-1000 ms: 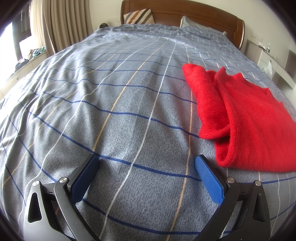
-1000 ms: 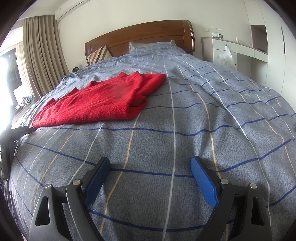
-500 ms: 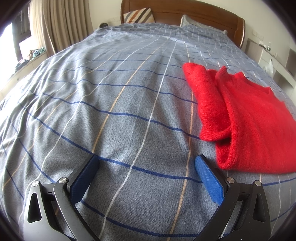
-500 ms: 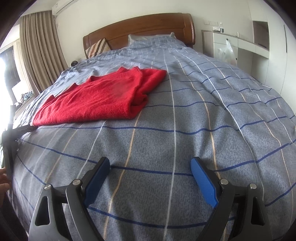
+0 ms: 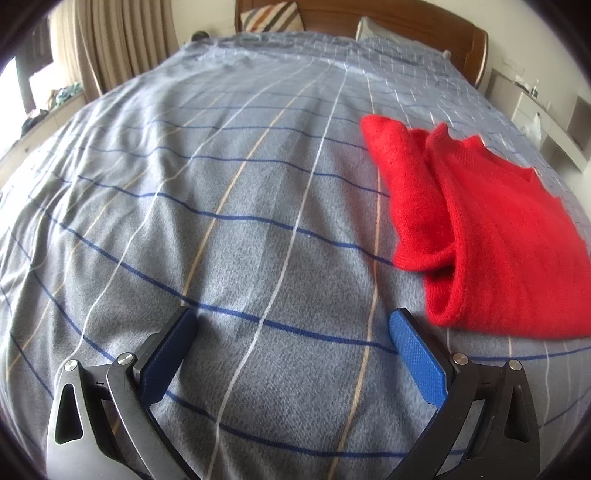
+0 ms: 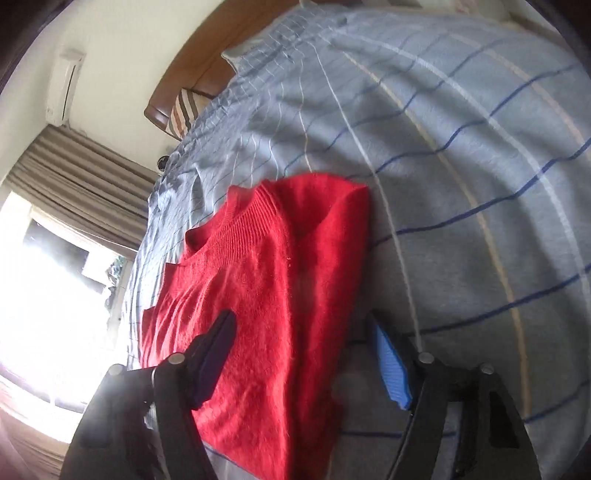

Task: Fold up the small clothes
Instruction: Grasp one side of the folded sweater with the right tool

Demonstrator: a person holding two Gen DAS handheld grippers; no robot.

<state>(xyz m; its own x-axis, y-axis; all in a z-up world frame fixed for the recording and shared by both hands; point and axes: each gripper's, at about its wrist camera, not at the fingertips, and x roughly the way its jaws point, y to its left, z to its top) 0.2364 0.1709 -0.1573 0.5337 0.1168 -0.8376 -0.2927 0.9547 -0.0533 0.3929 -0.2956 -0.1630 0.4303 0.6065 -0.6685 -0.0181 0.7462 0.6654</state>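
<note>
A red knitted sweater (image 5: 487, 229) lies partly folded on the bed, one sleeve folded over its body. In the left wrist view it lies to the right, just beyond my left gripper (image 5: 291, 325), which is open and empty over bare cover. In the right wrist view the sweater (image 6: 266, 302) fills the lower middle. My right gripper (image 6: 301, 325) is open and tilted, right above the sweater, straddling its folded right edge. One finger (image 6: 218, 347) is over the red knit, the other (image 6: 388, 362) over the cover.
The bed has a grey cover (image 5: 229, 177) with blue, white and tan stripes. A wooden headboard (image 5: 424, 18) and striped pillow (image 5: 269, 14) stand at the far end. Curtains (image 5: 107, 40) and a window are to the left, white cabinets (image 5: 546, 122) to the right.
My right gripper has swung left, rolled, and come in close over the sweater's folded edge. My left gripper has barely moved. The sweater lies as before.
</note>
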